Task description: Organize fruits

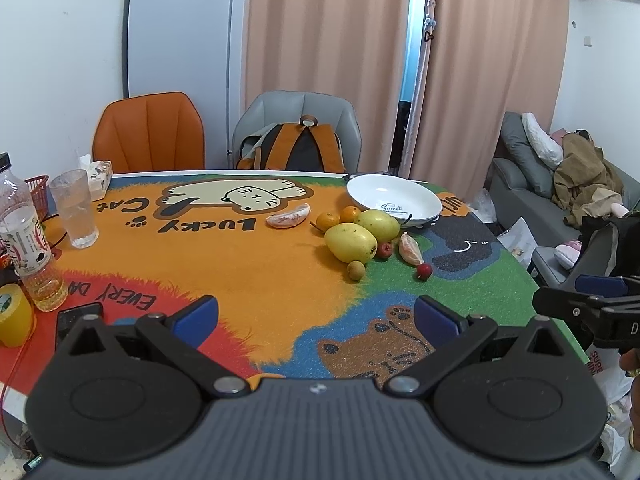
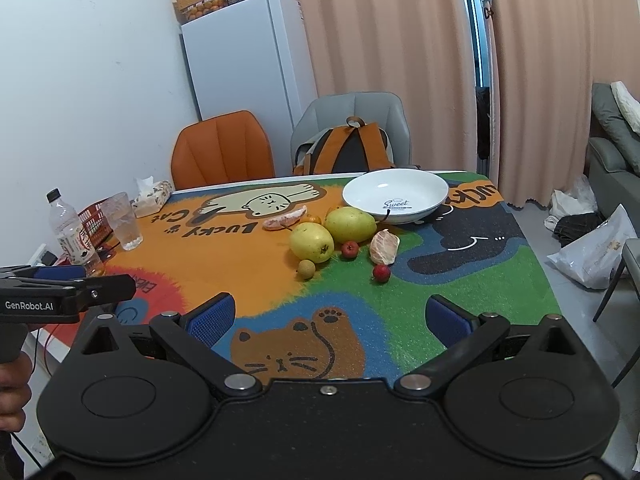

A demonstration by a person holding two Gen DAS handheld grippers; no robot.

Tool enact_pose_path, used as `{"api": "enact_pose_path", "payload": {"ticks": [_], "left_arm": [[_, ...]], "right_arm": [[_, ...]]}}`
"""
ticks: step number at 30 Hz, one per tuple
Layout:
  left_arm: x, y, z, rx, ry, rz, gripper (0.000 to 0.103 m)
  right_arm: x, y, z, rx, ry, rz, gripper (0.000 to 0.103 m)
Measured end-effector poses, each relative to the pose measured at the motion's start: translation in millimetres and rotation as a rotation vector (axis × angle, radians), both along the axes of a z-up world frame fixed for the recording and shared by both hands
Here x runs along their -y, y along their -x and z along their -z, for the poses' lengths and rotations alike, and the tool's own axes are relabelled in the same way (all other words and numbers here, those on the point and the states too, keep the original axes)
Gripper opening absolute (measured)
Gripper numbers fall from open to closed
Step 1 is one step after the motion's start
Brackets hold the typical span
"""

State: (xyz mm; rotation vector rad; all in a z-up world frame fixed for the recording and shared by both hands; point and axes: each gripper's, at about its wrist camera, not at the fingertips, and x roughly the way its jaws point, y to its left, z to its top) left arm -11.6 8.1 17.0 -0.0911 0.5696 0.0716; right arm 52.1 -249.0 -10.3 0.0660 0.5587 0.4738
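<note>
On the cat-print tablecloth (image 2: 248, 280), fruits (image 2: 312, 243) all loose beside the empty white bowl (image 2: 396, 196), nothing sorted yet, left gripper (image 1: 316, 316) and right gripper (image 2: 332, 318) both spread wide, holding nothing

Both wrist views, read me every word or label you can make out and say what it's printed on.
"Sweet": white bowl.
"Lucky Cat", upside down: tablecloth.
"EVERY DA", cut off: tablecloth's red patch.
"GenRobot.AI": left gripper.
"D", cut off: right gripper.
Bottle label: unreadable.
</note>
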Motion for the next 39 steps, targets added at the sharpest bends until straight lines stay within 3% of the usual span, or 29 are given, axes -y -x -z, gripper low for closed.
{"api": "enact_pose_path", "payload": {"ticks": [39], "left_arm": [[-0.4, -1.3, 1.7, 0.004, -0.002, 0.006, 0.103]], "right_arm": [[-0.3, -1.1, 2.7, -0.005, 0.003, 0.001, 0.103]]}}
